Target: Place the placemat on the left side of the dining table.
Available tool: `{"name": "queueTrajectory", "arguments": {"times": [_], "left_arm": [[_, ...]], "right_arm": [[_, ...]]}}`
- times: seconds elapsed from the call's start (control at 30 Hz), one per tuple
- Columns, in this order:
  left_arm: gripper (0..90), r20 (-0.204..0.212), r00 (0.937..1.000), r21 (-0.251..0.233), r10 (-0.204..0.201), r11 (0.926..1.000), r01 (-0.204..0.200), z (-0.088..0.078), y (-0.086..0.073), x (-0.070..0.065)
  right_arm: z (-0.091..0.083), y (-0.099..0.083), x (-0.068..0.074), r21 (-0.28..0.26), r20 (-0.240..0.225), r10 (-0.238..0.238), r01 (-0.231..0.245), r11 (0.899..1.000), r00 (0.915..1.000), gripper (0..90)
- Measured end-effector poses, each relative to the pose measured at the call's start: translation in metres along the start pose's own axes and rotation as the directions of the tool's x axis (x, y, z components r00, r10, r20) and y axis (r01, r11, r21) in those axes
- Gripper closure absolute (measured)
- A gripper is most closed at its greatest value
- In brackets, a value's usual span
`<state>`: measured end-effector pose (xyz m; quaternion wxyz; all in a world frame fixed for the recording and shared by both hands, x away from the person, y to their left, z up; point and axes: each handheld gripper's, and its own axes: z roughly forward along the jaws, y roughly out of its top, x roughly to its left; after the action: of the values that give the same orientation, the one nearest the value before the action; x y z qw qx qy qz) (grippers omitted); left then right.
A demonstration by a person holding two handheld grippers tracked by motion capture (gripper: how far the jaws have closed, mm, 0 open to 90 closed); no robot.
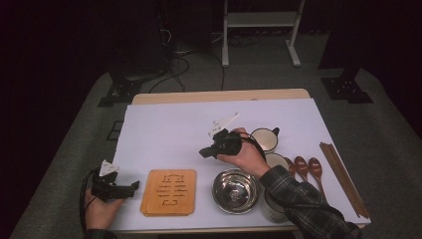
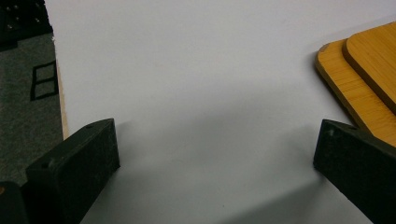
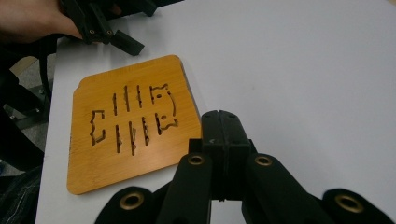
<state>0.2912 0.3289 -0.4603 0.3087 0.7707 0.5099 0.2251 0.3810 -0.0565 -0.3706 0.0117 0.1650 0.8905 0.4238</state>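
Now, by the bamboo trivet (image 1: 168, 191):
Left gripper (image 1: 130, 188): just left of it, jaws wide apart, empty.
Right gripper (image 1: 204, 152): above its far right corner, jaws pressed together, empty.

The bamboo trivet (image 1: 168, 192) lay flat on the white surface (image 1: 169, 129), near the front edge on the person's side. It was a honey-coloured, roughly square board with rounded corners, and a pattern of narrow slots and notched shapes was cut through its middle. In the left gripper view (image 2: 359, 88) it showed as two stacked boards, the upper one set slightly askew on the lower. In the right gripper view (image 3: 130, 121) its grain ran lengthwise and nothing rested on it.
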Motion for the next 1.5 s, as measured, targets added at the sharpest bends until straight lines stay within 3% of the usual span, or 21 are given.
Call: {"name": "queueTrajectory", "arguments": {"times": [0.67,1.03,1.5], "left_arm": [[0.0,0.0,1.0,0.002,0.0,1.0,0.0,0.0,0.0,0.0],[0.0,0.002,1.0,0.002,-0.005,1.0,0.005,0.0,0.0,0.0],[0.0,0.002,1.0,0.002,-0.006,1.0,0.006,0.0,0.0,0.0]], "right_arm": [[0.033,-0.003,0.01,0.048,-0.043,-0.016,0.018,0.999,0.999,89.7],[0.052,-0.01,0.019,0.118,-0.064,-0.047,0.054,0.992,0.9969,89.7],[0.065,-0.011,0.02,0.182,-0.055,-0.048,0.057,0.982,0.9973,89.7]]}}
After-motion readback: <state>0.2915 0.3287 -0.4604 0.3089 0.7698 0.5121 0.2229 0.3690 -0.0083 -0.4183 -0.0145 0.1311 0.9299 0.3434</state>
